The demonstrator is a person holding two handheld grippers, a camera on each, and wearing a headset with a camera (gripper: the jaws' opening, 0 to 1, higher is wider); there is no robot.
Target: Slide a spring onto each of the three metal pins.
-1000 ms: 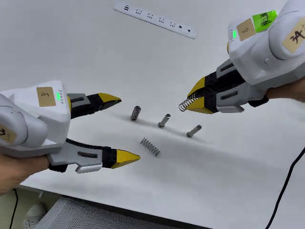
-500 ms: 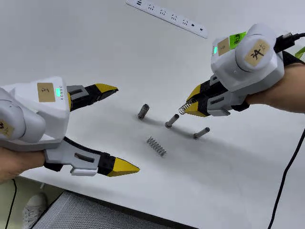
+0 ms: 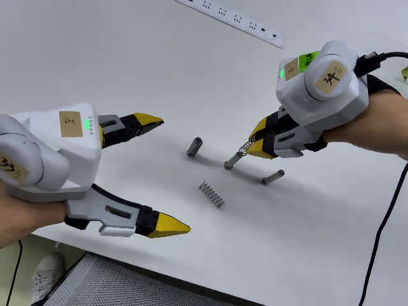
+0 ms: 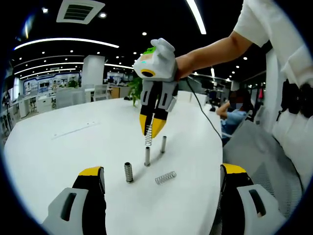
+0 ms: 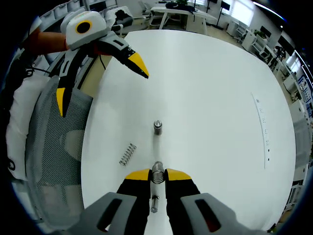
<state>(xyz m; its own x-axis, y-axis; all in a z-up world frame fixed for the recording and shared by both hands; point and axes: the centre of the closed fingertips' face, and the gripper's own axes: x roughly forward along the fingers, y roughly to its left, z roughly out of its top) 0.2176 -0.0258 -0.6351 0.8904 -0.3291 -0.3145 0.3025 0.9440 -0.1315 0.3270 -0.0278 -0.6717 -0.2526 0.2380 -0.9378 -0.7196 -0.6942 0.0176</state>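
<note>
The right gripper (image 3: 257, 145) is pinched narrow on a thin coiled steel spring (image 3: 246, 149), gripping it at one end while the rest juts beyond the tips. In the left gripper view that spring hangs upright under the tips, its long axis in line with the bare middle metal pin (image 3: 233, 160) standing just below. Whether its free end touches the pin top I cannot tell. Beyond that pin from the tips stands a pin already wearing a spring (image 3: 194, 147). A third bare pin (image 3: 273, 177) stands upright just below the right gripper's body. A loose spring (image 3: 211, 194) lies flat on the white table (image 3: 127, 57), between the pins and the left gripper (image 3: 162, 172), whose jaws gape wide around nothing.
</note>
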